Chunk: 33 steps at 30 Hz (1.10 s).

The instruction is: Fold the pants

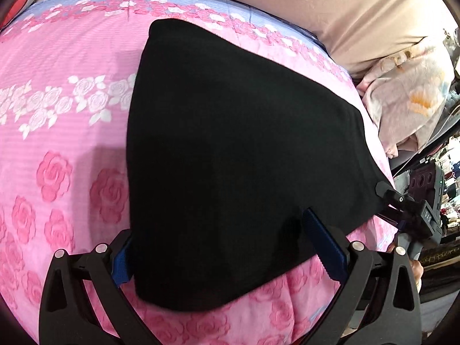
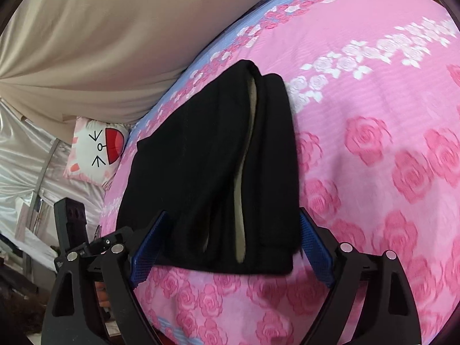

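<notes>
The black pants [image 1: 230, 149] lie folded into a thick stack on a pink rose-print bedspread [image 1: 57, 115]. My left gripper [image 1: 221, 247] is open, its blue-padded fingers [image 1: 325, 247] straddling the near edge of the stack. In the right wrist view the pants [image 2: 201, 178] show folded layers with a pale lining along one edge. My right gripper [image 2: 233, 244] is open, its fingers [image 2: 316, 250] on either side of the stack's near end. The right gripper also shows in the left wrist view [image 1: 402, 204], at the pants' right corner.
The bedspread [image 2: 373, 115] stretches wide around the pants. A beige quilt [image 1: 345, 14] lies along the far side. A floral pillow [image 1: 408, 100] sits at the right. A cat-face cushion [image 2: 95, 149] rests by the bed's edge. The left gripper's body [image 2: 72, 230] shows low left.
</notes>
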Each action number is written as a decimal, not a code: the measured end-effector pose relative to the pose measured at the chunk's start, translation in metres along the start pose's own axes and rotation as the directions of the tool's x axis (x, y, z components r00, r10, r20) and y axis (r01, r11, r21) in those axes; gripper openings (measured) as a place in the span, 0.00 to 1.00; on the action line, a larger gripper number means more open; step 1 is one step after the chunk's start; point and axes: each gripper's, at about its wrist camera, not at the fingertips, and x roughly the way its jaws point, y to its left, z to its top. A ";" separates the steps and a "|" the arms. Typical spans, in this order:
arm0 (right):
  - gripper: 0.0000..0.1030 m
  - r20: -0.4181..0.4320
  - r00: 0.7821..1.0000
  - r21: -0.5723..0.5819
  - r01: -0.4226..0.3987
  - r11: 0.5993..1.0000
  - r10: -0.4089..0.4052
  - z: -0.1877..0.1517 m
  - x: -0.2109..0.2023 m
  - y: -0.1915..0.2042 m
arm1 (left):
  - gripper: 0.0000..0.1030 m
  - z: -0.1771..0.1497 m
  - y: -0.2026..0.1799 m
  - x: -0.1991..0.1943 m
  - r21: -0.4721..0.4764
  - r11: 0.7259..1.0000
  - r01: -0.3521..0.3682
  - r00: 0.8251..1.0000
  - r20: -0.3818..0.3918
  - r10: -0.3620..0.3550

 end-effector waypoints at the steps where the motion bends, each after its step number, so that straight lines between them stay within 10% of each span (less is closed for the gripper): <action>1: 0.86 -0.002 1.000 -0.005 -0.007 1.000 0.007 0.003 0.002 0.000 | 0.95 0.003 -0.001 0.002 0.005 1.000 -0.004 1.000 0.000 0.004; 18: 0.95 0.024 0.999 -0.115 -0.035 0.993 0.038 0.035 0.041 0.019 | 0.95 0.036 0.001 0.020 0.017 1.000 0.000 0.991 0.137 -0.003; 20: 0.82 0.039 0.998 -0.111 -0.038 0.993 0.042 0.034 0.039 0.018 | 0.95 0.038 0.011 0.018 -0.019 0.998 0.067 0.986 0.156 -0.064; 21: 0.60 0.041 0.998 -0.099 -0.037 0.994 0.041 0.034 0.039 0.015 | 0.93 0.039 0.014 0.017 -0.034 0.995 0.092 0.984 0.155 -0.085; 27: 0.45 0.056 0.998 -0.052 -0.032 0.998 0.035 0.029 0.033 0.010 | 0.43 0.037 0.029 0.005 -0.076 0.994 0.078 0.987 0.144 -0.067; 33: 0.41 0.088 0.994 -0.084 -0.062 0.995 0.069 0.022 0.010 0.033 | 0.33 0.033 0.017 -0.017 -0.054 0.990 0.127 0.982 0.149 -0.118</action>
